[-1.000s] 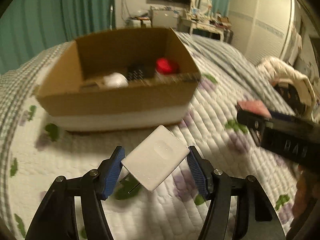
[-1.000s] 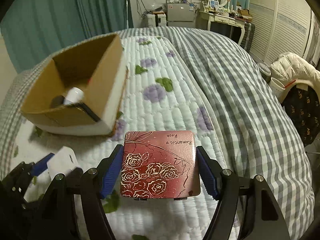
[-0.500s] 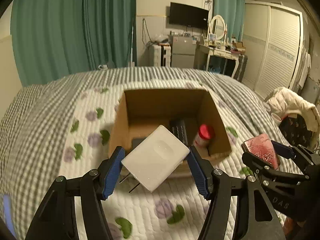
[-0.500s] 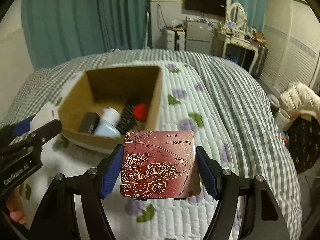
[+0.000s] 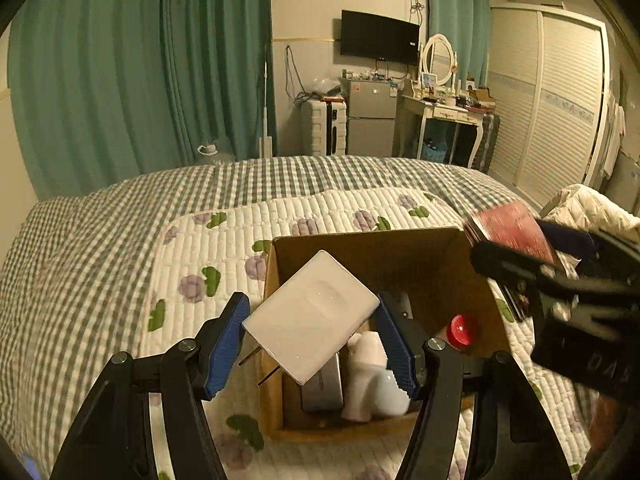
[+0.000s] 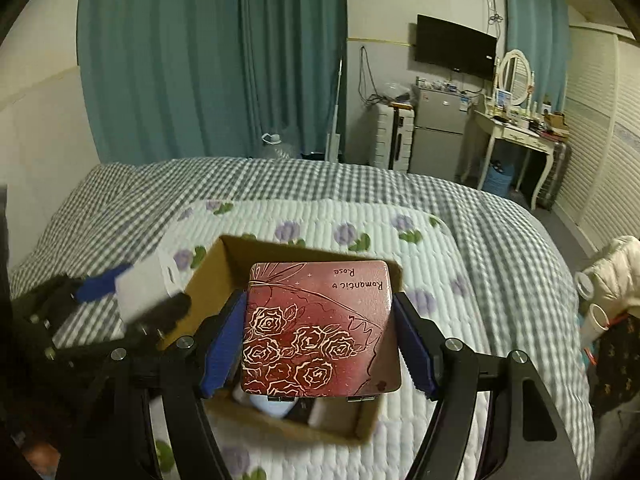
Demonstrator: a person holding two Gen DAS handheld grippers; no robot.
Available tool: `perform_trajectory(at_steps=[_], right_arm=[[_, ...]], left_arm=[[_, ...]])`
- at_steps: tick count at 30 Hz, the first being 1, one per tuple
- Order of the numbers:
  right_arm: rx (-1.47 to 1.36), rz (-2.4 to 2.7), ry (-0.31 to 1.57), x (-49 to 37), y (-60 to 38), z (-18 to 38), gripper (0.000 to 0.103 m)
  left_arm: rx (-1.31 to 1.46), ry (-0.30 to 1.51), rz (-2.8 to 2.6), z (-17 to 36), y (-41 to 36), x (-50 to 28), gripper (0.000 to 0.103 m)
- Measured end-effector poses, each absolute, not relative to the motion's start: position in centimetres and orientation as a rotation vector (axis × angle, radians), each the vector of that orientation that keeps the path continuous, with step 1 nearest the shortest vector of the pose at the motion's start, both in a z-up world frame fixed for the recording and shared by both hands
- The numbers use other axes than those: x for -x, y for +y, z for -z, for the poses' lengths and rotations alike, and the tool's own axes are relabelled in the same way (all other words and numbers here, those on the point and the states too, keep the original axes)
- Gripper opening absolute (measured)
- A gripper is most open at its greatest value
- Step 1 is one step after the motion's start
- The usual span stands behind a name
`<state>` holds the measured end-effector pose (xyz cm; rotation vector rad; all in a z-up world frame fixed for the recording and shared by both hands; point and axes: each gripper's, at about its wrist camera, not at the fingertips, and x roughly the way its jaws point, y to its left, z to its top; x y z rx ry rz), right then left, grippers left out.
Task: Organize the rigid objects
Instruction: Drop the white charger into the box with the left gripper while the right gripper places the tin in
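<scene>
My left gripper [image 5: 312, 336] is clamped at a medium spread on a white rectangular plastic plug-in charger [image 5: 310, 316], blue pads [image 5: 224, 344] pressing its two short edges; it sits tilted, one corner toward 12 o'clock, two metal prongs sticking out at 8 o'clock. My right gripper [image 6: 320, 344] is clamped a bit wider on a dark red square tin with gold rose line art and "Romantic Rose" lettering [image 6: 318, 326], pads on its left and right sides, lid face up, hinges at the near edge. Both loads hang in the air above the open brown cardboard box [image 5: 400, 248], which rests on the white quilted bedspread with purple flowers and green leaves [image 5: 224, 248]. In the left wrist view the charger hangs over the box's 9 o'clock side, and the red tin shows blurred at 2 o'clock by the box's far right corner. In the right wrist view the tin covers most of the box opening, charger at 9 o'clock by the left wall. Inside the box: a white ceramic figurine [image 5: 372, 384], a grey flat metal case [image 5: 322, 388], a small bottle with red cap [image 5: 460, 330], something dark behind them, can't tell what.
</scene>
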<state>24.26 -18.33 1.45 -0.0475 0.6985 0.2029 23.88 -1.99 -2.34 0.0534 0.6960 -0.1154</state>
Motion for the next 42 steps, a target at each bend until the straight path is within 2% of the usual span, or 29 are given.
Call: perform_trajectory(at_steps=[8, 16, 19, 22, 31, 42], right_arm=[[0.08, -0.189, 0.732, -29.1, -18.4, 1.3, 0.071], [0.09, -0.192, 0.773, -30.1, -18.7, 3.9, 0.071], [0.067, -0.2, 0.779, -29.9, -19.3, 3.8, 0.071], [0.062, -0.192, 0.768, -29.7, -19.6, 3.2, 0.071], [0.053, -0.194, 0.772, -29.3, -19.4, 2.3, 0.071], [0.105, -0.207, 0.852, -32.5, -15.6, 5.6, 0.071]], left_arm=[[-0.037, 0.768, 0.14, 6.8, -3.0, -27.8, 0.065], [-0.032, 0.783, 0.135, 9.2, -3.7, -28.5, 0.067], [-0.046, 0.798, 0.143, 9.0, -4.0, -28.3, 0.069], [-0.053, 0.765, 0.12, 7.8, -3.9, -27.7, 0.076], [-0.076, 0.697, 0.062, 4.3, -1.3, -26.5, 0.076], [-0.075, 0.672, 0.024, 4.8, 1.5, -26.6, 0.076]])
